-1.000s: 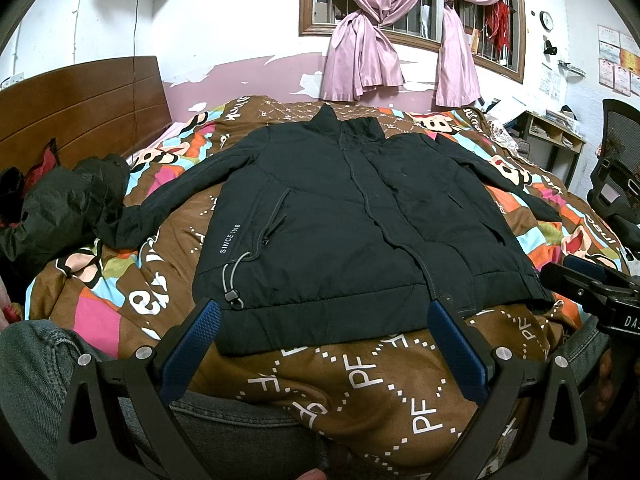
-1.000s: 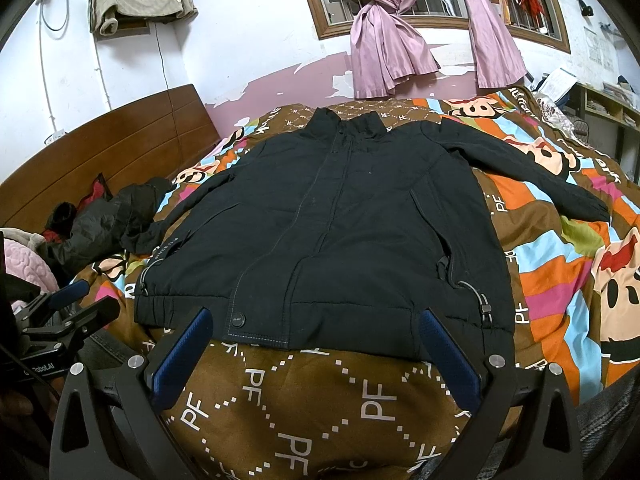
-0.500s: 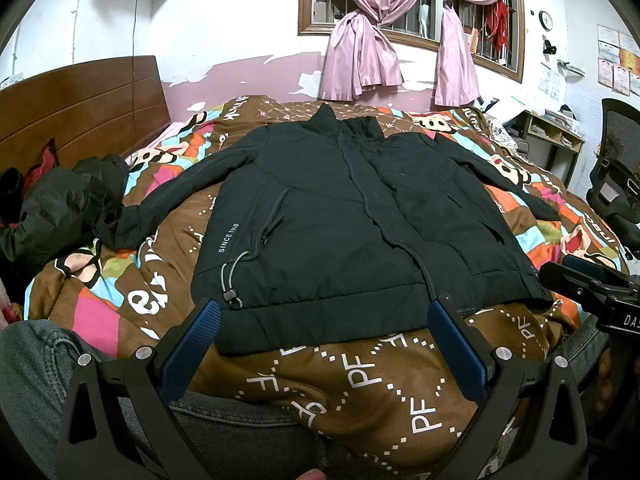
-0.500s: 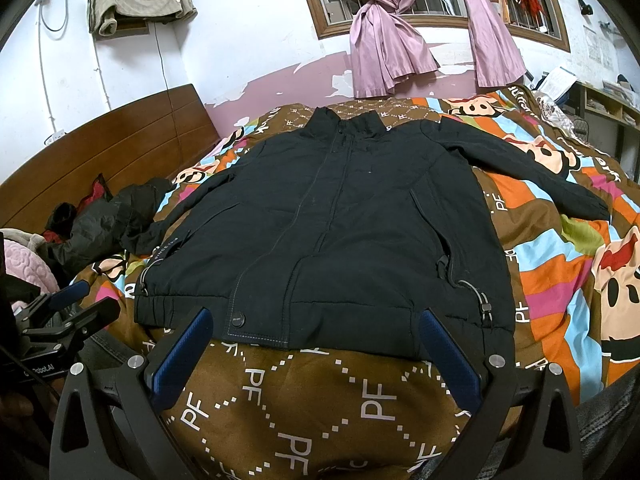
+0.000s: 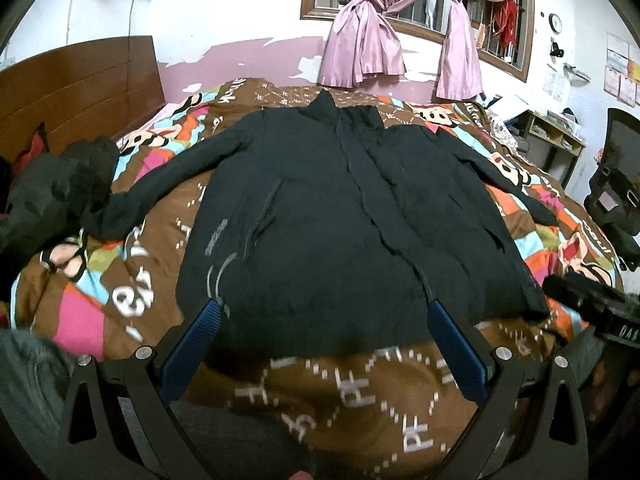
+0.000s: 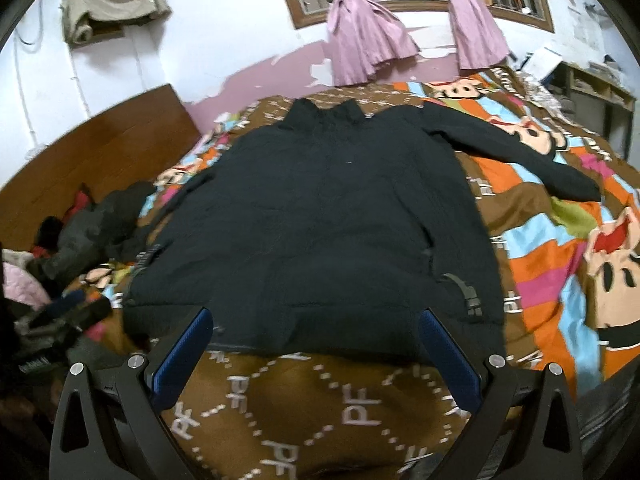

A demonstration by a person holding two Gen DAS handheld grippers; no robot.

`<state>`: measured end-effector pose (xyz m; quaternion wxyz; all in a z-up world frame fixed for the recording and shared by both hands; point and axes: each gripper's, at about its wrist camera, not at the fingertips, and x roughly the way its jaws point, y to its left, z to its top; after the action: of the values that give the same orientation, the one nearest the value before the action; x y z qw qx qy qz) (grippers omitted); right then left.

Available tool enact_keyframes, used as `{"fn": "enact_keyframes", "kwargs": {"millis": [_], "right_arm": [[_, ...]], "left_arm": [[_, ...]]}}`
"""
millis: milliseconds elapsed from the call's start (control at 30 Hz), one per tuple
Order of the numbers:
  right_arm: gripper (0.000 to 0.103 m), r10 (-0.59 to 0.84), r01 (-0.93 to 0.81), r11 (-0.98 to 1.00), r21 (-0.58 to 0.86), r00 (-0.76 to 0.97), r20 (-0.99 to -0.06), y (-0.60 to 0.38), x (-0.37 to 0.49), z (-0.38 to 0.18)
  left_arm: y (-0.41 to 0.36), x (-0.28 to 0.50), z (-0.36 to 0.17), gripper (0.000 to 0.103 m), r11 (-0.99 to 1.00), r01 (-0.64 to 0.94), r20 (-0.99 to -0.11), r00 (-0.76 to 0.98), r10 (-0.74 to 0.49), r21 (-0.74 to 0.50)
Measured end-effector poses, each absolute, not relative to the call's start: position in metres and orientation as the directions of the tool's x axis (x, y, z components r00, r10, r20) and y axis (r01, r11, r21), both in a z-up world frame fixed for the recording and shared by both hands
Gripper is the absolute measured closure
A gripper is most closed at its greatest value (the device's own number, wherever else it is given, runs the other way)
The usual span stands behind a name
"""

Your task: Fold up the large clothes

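One jacket [image 5: 340, 216] flat on bed [image 5: 132, 264], collar pointing toward window [image 5: 420, 4].

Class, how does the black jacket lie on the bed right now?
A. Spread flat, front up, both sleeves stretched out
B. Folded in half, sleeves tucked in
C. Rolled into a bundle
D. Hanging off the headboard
A: the black jacket lies flat on the patterned bedspread, its front closure up and both sleeves out.
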<state>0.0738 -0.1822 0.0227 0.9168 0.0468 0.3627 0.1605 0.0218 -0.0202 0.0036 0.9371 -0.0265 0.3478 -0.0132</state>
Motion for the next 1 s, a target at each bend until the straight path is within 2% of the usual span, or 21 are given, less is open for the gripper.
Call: {"fn": "enact_keyframes", "kwargs": {"millis": [200, 600, 1000], "right_arm": [[0.000, 0.192, -0.161, 0.981, 0.110, 0.694, -0.694, -0.195, 0.100, 0.027], [0.000, 0.027, -0.078, 0.996, -0.052, 0.767, -0.641, -0.230, 0.165, 0.036], [0.000, -0.049, -0.012, 0.996, -0.087, 0.745, -0.665, -0.274, 0.235, 0.013]], "left_arm": [[-0.023, 0.059, 0.018, 0.002, 0.999, 0.015, -0.648, 0.761, -0.036, -0.038], [-0.029, 0.140, 0.014, 0.002, 0.999, 0.002, -0.672, 0.739, -0.037, -0.053], [-0.079, 0.236, -0.006, 0.002, 0.994, 0.104, -0.735, 0.670, -0.103, -0.044]]}}
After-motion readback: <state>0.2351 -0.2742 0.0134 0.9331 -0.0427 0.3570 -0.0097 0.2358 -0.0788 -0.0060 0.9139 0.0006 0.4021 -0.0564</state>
